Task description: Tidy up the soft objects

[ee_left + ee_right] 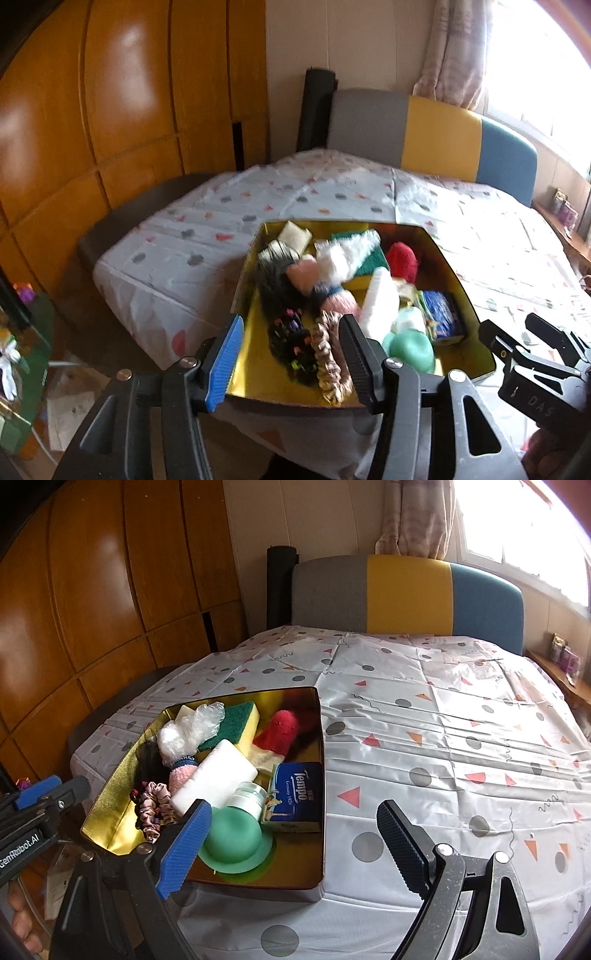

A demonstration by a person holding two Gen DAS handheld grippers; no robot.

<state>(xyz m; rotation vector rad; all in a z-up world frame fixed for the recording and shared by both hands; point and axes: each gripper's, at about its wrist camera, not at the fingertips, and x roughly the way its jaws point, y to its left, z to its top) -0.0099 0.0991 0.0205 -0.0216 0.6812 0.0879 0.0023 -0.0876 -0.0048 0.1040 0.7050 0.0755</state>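
A gold tin lies on the bed, filled with soft things: a beige scrunchie, a black beaded scrunchie, a pink sock, a red fuzzy sock, a green-and-yellow sponge, a white block, a blue tissue pack and a green round lid. My left gripper hovers open over the scrunchies at the tin's near edge, gripping nothing. My right gripper stands open over the tin's near right corner, empty.
The bed wears a white sheet with dots and triangles, bare to the right of the tin. A grey, yellow and blue headboard stands behind. Wooden wardrobe doors fill the left. Clutter lies on the floor at lower left.
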